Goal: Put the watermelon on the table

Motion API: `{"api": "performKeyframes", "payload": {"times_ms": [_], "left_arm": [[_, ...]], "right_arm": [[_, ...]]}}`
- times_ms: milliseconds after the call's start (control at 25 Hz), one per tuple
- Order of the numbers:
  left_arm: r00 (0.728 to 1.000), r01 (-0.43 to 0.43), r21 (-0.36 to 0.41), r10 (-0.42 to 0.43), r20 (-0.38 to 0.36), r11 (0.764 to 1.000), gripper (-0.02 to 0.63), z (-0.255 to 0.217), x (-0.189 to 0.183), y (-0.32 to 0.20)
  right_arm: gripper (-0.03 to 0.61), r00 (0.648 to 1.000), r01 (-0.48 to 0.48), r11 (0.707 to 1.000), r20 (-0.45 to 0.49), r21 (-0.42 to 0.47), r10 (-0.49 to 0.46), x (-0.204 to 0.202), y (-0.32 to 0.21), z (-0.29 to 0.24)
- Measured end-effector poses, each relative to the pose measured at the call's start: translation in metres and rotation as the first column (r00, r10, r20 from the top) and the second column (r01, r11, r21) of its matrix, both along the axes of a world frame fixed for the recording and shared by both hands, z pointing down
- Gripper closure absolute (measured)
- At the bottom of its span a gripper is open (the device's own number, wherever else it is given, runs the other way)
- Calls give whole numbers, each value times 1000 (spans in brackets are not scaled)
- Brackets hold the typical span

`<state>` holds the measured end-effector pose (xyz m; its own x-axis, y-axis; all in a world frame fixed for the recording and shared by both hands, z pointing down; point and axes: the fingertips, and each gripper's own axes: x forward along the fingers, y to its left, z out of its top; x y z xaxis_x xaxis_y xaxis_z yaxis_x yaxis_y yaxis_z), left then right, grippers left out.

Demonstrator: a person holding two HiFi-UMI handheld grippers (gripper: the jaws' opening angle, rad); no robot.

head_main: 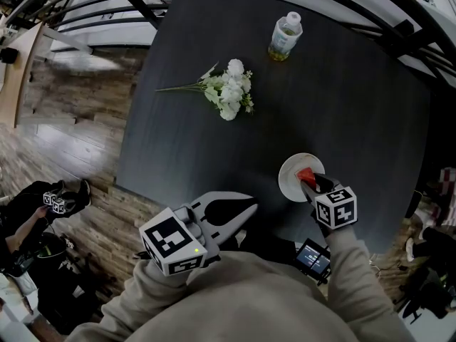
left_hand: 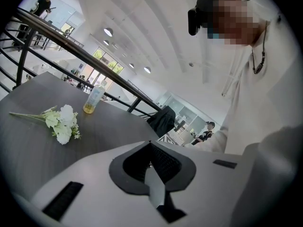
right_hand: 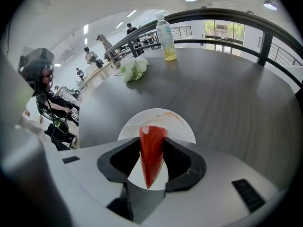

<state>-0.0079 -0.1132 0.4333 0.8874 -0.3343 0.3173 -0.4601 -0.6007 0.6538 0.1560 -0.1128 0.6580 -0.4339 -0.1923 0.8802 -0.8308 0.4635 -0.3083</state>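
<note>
A red wedge of watermelon (right_hand: 152, 161) sits between the pads of my right gripper (right_hand: 152, 142), which is shut on it. The slice (head_main: 306, 176) hangs just over a small white plate (head_main: 288, 182) near the front edge of the dark table (head_main: 342, 98). In the right gripper view the plate (right_hand: 177, 123) shows behind the slice's tip. My left gripper (head_main: 246, 209) hovers at the table's near edge, left of the plate, with its jaws together and nothing in them. In its own view the left gripper (left_hand: 150, 144) looks across the tabletop (left_hand: 28, 141).
White flowers (head_main: 228, 87) lie mid-table and a bottle of yellow drink (head_main: 286, 37) stands at the far side. A dark railing (right_hand: 227, 18) runs behind the table. A person (head_main: 32, 219) sits on the wooden floor at the left. A small screen (head_main: 313, 256) shows below the plate.
</note>
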Motion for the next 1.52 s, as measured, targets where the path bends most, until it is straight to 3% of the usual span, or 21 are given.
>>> {"api": "performKeyframes", "payload": {"times_ms": [320, 560, 880, 1240, 1520], "left_arm": [[1000, -1, -8, 1, -2, 1000, 609, 0, -1, -1], [1000, -4, -14, 4, -7, 1000, 609, 0, 0, -3], [1000, -10, -11, 10, -4, 1000, 609, 0, -1, -5], [998, -64, 36, 64, 4, 997, 609, -11, 9, -4], [995, -98, 101, 99, -7, 990, 609, -41, 16, -10]], "right_arm": [[414, 1000, 11, 1000, 9, -1, -11, -5, 1, 0], [333, 999, 29, 1000, -13, 12, -29, -6, -4, -1], [330, 1000, 9, 1000, -7, 15, -9, -6, -6, -2], [331, 999, -51, 997, 3, 56, 51, 6, -10, -24], [339, 993, -80, 992, 97, 97, 70, 0, -11, -60]]}}
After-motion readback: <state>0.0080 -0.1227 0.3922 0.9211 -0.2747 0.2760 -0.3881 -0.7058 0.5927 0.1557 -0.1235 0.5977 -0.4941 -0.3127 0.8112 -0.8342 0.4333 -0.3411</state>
